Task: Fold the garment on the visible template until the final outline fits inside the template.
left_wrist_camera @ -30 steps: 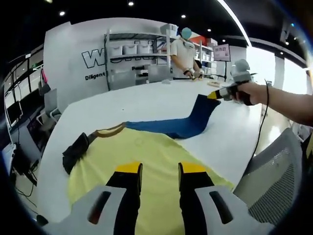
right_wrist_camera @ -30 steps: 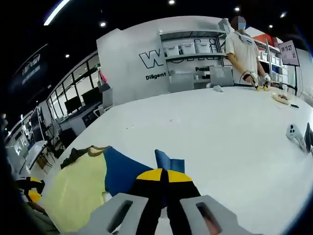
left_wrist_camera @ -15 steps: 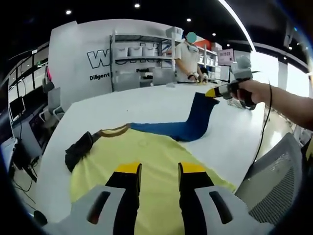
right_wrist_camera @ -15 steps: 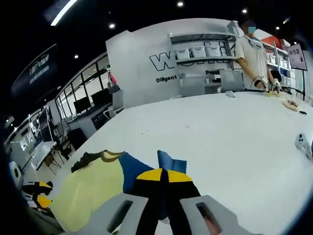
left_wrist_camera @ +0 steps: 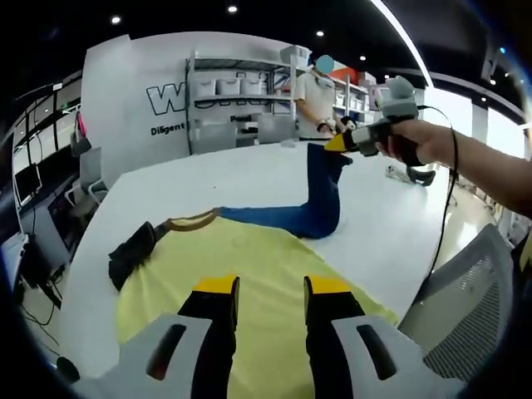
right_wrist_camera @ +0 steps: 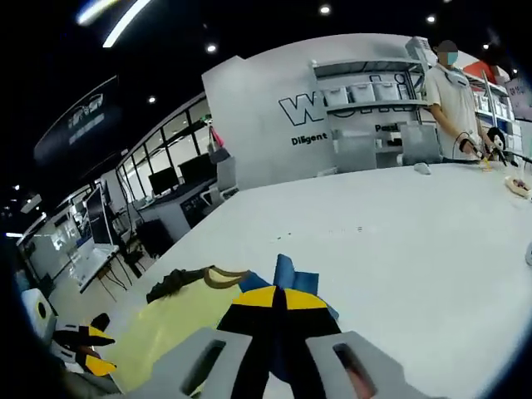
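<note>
Right gripper (left_wrist_camera: 337, 143) raised blue sleeve (left_wrist_camera: 320, 187) higher, clamped; left gripper (left_wrist_camera: 264, 287) parted, empty.

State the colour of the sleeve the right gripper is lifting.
Blue. The sleeve rises from the yellow shirt body, pinched by the right gripper; clearest in the left gripper view.
</note>
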